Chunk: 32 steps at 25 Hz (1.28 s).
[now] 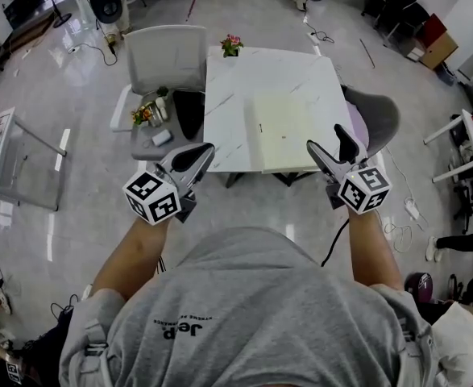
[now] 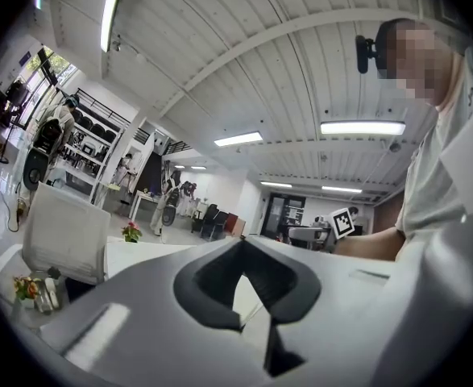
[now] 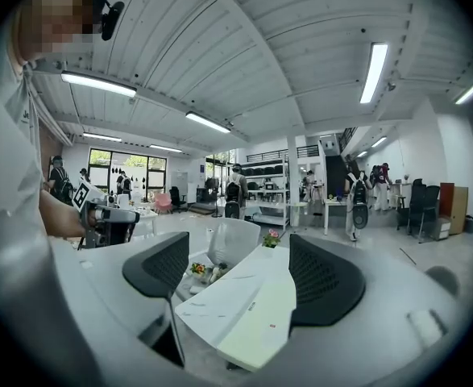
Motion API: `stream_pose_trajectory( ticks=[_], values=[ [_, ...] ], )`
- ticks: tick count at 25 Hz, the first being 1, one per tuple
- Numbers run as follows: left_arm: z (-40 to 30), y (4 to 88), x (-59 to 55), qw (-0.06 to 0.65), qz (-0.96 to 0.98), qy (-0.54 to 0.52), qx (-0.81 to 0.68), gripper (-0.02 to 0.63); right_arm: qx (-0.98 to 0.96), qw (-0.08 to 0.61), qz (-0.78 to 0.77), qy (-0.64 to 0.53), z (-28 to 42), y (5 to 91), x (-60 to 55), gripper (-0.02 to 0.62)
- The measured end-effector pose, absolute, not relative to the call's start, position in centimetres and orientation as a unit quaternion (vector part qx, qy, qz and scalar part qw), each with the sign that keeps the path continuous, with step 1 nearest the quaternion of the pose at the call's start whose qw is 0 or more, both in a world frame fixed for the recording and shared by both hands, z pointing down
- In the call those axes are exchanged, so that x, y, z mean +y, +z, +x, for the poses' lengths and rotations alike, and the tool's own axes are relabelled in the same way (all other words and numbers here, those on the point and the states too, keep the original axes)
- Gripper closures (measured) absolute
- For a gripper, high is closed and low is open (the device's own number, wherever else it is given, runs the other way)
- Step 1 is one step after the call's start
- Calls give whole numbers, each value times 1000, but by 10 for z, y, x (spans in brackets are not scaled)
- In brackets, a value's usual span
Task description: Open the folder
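First, the released right gripper (image 1: 325, 138) should pinch only the top cover of the folder (image 1: 288, 131) at its 11 o'clock, perhaps along the 9 o'clock edge; the left gripper (image 1: 206, 150) is clenched, empty.

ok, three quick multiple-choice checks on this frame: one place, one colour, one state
1. Where does the folder lie?
A. on the table
B. on the white chair
C. on the floor

2. What colour is the folder?
A. red
B. pale yellow
C. black

3. How is the right hand-held gripper?
A. open, nothing between its jaws
B. shut on the folder
C. shut on the flowerpot

Answers:
1 A: the head view shows it flat on the white tabletop.
2 B: its cover is pale yellow against the marble.
3 A: the right gripper view shows its jaws apart with only the distant table between them.
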<state>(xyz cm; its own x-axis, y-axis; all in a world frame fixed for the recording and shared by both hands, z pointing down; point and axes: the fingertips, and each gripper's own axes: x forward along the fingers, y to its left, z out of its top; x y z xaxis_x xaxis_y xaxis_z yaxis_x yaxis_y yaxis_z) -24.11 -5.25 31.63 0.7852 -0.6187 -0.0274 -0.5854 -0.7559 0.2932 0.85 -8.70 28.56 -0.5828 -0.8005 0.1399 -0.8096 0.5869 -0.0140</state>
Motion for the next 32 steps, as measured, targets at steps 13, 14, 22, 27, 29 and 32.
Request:
stream_pose_trajectory(
  ticks=[13,14,22,27,29,32],
  values=[
    [-174,349,-157,159,913,-38,-373,548,-922,67,375,72,61,335,-207,229],
    [-168,350,-162,160,910,-36,-382,548,-927,68,362,75,64,339,-214,229],
    [-143,387,-196,189,899,-10,-395,548,-943,99,310,72,69,379,-250,229],
    [-137,420,-213,211,910,1,-358,548,-934,144,319,73,69,414,-248,229],
    [-131,427,-216,211,916,8,-341,548,-931,167,317,68,67,428,-240,229],
    [-121,432,-215,212,921,14,-325,548,-926,202,311,69,69,450,-226,229]
  ],
)
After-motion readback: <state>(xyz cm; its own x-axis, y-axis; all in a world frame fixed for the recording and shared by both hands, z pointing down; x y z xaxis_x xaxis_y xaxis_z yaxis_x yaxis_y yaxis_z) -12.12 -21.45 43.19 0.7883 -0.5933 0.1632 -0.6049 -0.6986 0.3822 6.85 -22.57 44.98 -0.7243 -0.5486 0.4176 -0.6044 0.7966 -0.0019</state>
